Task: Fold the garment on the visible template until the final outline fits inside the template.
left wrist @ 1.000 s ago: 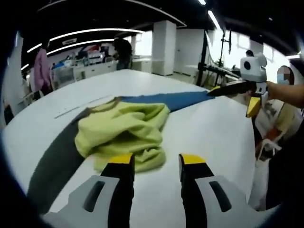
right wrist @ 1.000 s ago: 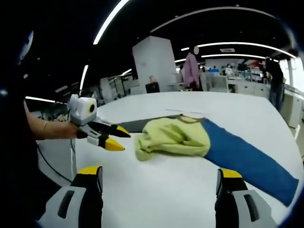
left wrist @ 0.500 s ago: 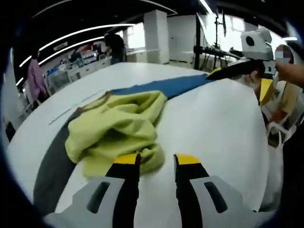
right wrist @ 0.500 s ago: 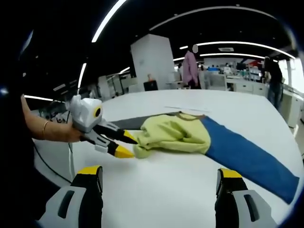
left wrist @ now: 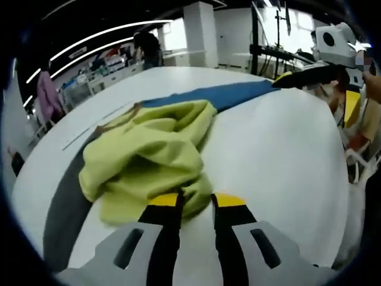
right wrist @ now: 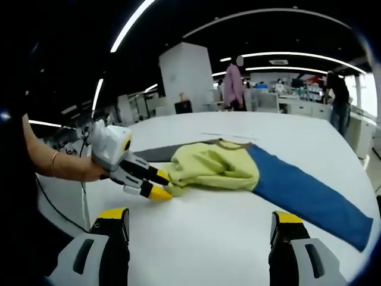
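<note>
The garment lies crumpled on the white table (left wrist: 280,173): a yellow-green heap (left wrist: 149,158) with a blue stretch (left wrist: 232,95) running away on one side and a grey stretch (left wrist: 62,202) on the other. My left gripper (left wrist: 196,199) is at the heap's near edge, its jaws drawn in on a fold of yellow cloth that fills the gap. In the right gripper view that same left gripper (right wrist: 159,183) bites the garment's (right wrist: 208,170) left edge. My right gripper (right wrist: 199,217) hovers wide open short of the cloth, and shows as the right gripper (left wrist: 318,92) held above the blue end (right wrist: 309,199).
A thin line (left wrist: 80,140) is marked on the table beside the grey stretch. The table edge (right wrist: 89,208) curves close on the left. A person's hand (right wrist: 65,170) holds the left gripper. People stand at benches (right wrist: 229,86) in the far background.
My left gripper has moved forward onto the yellow heap's edge and its jaws have narrowed around a fold of cloth. My right gripper has stayed open and almost still.
</note>
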Available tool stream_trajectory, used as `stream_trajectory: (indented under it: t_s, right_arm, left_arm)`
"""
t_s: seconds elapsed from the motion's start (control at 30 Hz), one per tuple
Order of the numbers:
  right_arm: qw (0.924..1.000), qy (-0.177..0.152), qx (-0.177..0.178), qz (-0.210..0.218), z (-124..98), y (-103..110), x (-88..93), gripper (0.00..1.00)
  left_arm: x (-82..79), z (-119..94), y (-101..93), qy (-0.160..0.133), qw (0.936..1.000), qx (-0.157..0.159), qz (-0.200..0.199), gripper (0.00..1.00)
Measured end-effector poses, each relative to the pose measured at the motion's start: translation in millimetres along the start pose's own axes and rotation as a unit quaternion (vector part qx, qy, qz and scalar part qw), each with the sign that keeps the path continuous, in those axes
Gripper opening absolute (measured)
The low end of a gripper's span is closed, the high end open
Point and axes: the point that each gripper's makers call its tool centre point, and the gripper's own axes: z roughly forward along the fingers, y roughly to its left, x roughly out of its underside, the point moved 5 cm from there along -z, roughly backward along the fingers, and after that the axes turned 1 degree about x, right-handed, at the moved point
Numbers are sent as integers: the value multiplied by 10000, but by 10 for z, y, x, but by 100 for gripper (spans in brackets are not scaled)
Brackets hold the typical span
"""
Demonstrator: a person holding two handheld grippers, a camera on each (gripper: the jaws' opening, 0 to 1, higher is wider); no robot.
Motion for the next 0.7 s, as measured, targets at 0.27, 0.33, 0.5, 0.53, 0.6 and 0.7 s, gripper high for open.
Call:
stream_trajectory:
  t_s: [0.27,0.33,0.5,0.53,0.6,0.7]
  right_arm:
    - [9998,-46,179,64,29,-7,5,97]
    - [9998,-34,209,58,34,-7,10,97]
    - [9997,16,223,26,34,-2,31,97]
    - [9997,17,226,13,32,-2,31,97]
    - [9997,20,240,6,24,-7,33,97]
    - [9997,0,260,15,13,-12,31,97]
  left_arm:
    - [-3,11,63,27,9999,-104,-50,10]
    - [1,9,84,39,9998,-119,-133,8]
    - [-14,-45,92,34,9998,-105,-158,3]
    - [-27,-67,87,18,9999,-83,-150,3]
    - [-44,-96,82,-17,9999,-49,-149,2]
    - [-87,-166,66,-80,9999,8,-137,2]
